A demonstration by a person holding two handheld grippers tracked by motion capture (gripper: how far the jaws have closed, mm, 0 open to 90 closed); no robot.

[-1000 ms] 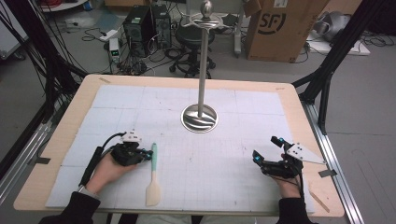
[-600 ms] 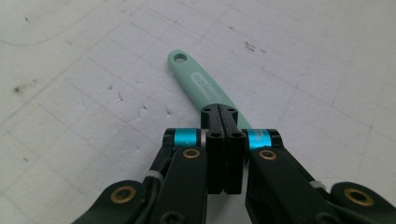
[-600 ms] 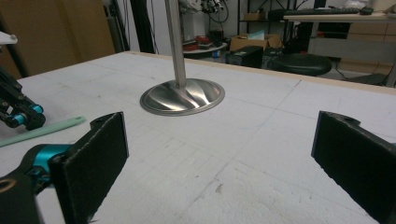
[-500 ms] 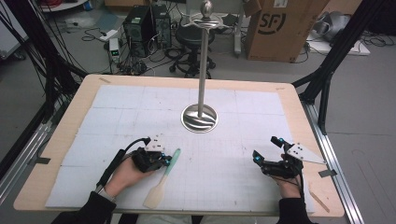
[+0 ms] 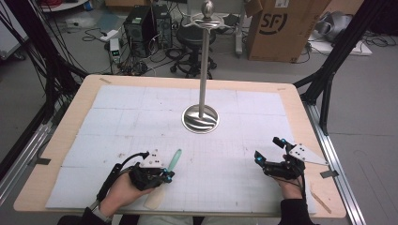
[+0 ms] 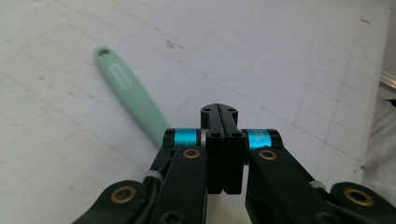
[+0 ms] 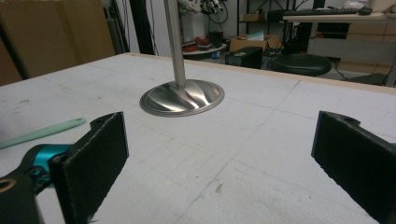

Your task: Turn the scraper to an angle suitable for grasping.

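A mint-green spatula [image 5: 174, 159] lies on the white mat, its handle pointing up and to the right and its pale blade [image 5: 153, 199] near the front edge. My left gripper [image 5: 168, 175] sits over its middle. In the left gripper view the jaws are pressed together at the left gripper's tip [image 6: 219, 112] with nothing between them, and the spatula's handle [image 6: 130, 98] runs out from under the gripper's left side. My right gripper [image 5: 267, 149] rests at the front right, open and empty; in its own view the right gripper [image 7: 219, 154] has its pads [image 7: 100, 154] wide apart.
A steel stand with a round base [image 5: 200, 118] and tall pole rises from the middle of the mat; its base [image 7: 182, 98] lies ahead of the right gripper. The wooden table edge [image 5: 56, 140] frames the mat. Cables, boxes and a stool sit beyond the table.
My left hand and gripper moved right and toward the front edge, over the spatula. The spatula turned from straight to slanted, handle tip swinging right. The right gripper stayed still.
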